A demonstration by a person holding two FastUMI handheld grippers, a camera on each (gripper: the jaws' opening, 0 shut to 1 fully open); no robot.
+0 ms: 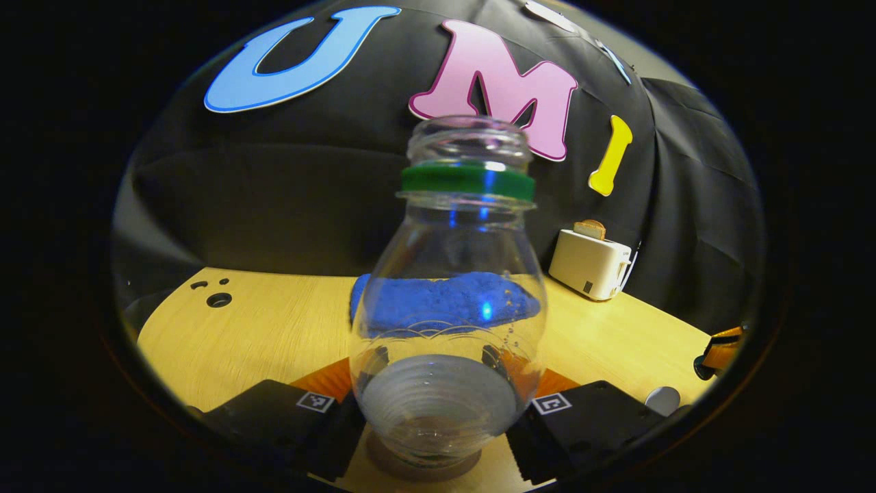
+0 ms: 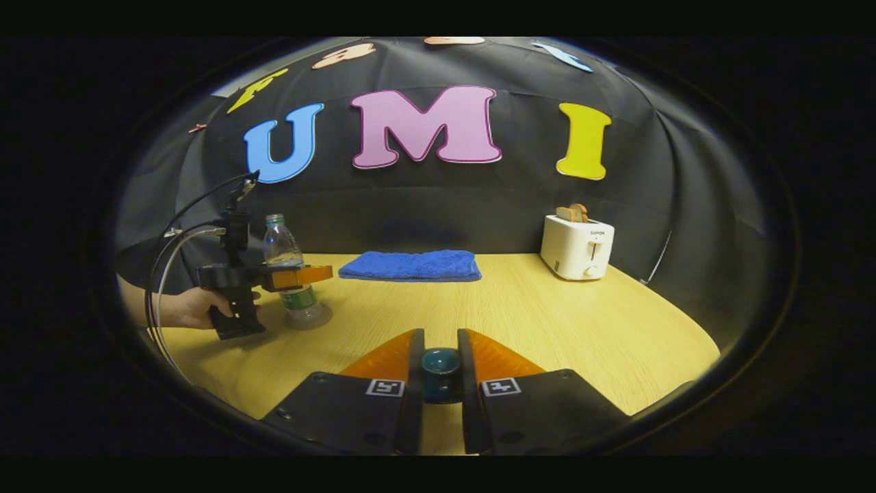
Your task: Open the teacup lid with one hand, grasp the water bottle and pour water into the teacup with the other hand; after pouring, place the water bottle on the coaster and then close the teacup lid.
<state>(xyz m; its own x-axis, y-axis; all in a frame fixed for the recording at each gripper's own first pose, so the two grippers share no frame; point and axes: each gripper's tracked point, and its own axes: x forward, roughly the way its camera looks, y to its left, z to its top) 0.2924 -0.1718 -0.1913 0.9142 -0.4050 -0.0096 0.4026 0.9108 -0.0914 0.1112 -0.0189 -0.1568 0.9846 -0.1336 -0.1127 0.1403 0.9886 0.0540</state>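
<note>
In the right gripper view, a hand [image 2: 188, 308] on the left holds the left gripper [image 2: 301, 276], whose two fingers squeeze the clear plastic water bottle with a green ring [image 2: 284, 250] as it stands upright on the round brown coaster [image 2: 309, 318] on the yellow wooden table [image 2: 547, 329]. Farther back lie a folded blue towel [image 2: 410, 266] and a white toaster [image 2: 576, 246]. Close up, the right gripper [image 2: 441, 370] is nearly closed, both fingers pinching the small round dark teal teacup lid [image 2: 441, 361].
</note>
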